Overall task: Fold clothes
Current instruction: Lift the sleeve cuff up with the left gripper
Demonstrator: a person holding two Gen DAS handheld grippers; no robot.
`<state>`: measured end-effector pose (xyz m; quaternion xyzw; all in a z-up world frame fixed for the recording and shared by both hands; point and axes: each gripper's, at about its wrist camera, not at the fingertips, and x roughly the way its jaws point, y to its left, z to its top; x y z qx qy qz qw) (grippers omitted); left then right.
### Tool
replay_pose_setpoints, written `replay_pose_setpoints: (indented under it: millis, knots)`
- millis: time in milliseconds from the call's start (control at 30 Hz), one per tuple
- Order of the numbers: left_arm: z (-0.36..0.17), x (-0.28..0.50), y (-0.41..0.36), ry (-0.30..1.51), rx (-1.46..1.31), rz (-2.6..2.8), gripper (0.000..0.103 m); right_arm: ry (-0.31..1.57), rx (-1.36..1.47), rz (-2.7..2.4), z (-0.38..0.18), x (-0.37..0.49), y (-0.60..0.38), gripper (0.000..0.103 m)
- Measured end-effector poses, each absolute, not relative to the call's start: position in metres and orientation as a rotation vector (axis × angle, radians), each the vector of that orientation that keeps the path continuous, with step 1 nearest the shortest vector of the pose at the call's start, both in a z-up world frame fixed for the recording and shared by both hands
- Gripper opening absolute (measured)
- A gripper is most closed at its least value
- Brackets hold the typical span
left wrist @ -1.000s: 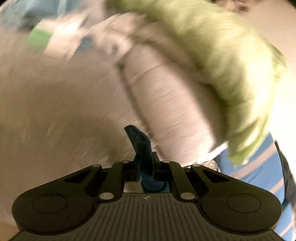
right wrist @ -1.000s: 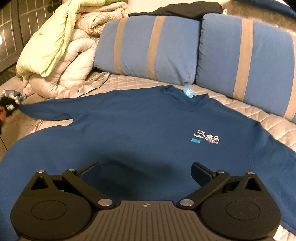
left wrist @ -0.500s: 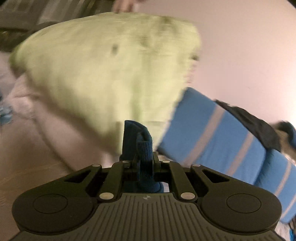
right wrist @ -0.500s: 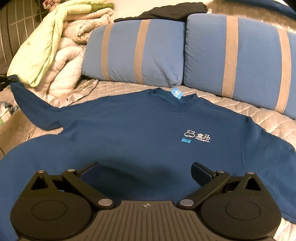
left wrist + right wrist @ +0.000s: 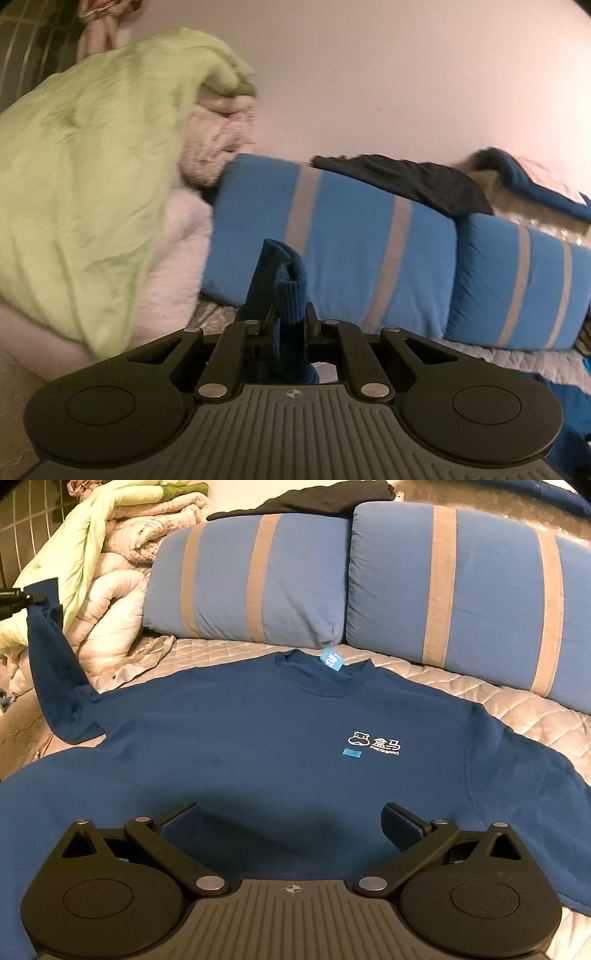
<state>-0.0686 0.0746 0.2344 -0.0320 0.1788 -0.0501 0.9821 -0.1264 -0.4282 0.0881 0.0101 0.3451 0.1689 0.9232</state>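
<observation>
A dark blue long-sleeved shirt (image 5: pixel 258 746) with a white chest logo lies front up on a quilted bed. Its left sleeve (image 5: pixel 51 672) is lifted off the bed at the far left of the right wrist view, where my left gripper (image 5: pixel 14 598) holds its cuff in the air. In the left wrist view my left gripper (image 5: pixel 290 314) is shut on that blue cuff (image 5: pixel 284 280), which bunches up between the fingers. My right gripper (image 5: pixel 291 819) hovers open over the shirt's lower middle, with nothing between its fingers.
Two blue pillows with tan stripes (image 5: pixel 258 579) (image 5: pixel 480 583) lean along the head of the bed, a black garment (image 5: pixel 314 498) on top. A pile of green and cream duvets (image 5: pixel 107 565) sits at the left. Quilted grey bedspread (image 5: pixel 517 709) shows around the shirt.
My left gripper has raised the sleeve cuff from bed level up into the air and swung toward the pillows. My right gripper has stayed open over the shirt, drifting slightly.
</observation>
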Motion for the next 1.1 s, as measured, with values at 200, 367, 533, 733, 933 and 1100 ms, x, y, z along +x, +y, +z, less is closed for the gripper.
replay_pose_setpoints:
  millis: [200,367,533,733,933,1100]
  knots:
    - [0.228,-0.061,0.052,0.375,-0.025,-0.144,0.01,0.706,0.004,0.321,0.088,-0.128,-0.427,0.103]
    - [0.228,-0.057,0.033,0.379,0.003,-0.178,0.01,0.708,0.005,0.324,0.087,-0.127,-0.428,0.103]
    - [0.231,-0.055,0.006,0.367,0.057,-0.221,0.01,0.71,0.008,0.326,0.087,-0.126,-0.429,0.103]
    - [0.24,-0.052,-0.033,0.333,0.135,-0.293,0.01,0.713,0.001,0.329,0.087,-0.127,-0.428,0.103]
    - [0.25,-0.049,-0.068,0.319,0.131,-0.379,0.01,0.711,0.008,0.331,0.087,-0.127,-0.429,0.103]
    - [0.255,-0.049,-0.098,0.312,0.138,-0.446,0.01,0.707,0.031,0.341,0.087,-0.127,-0.433,0.103]
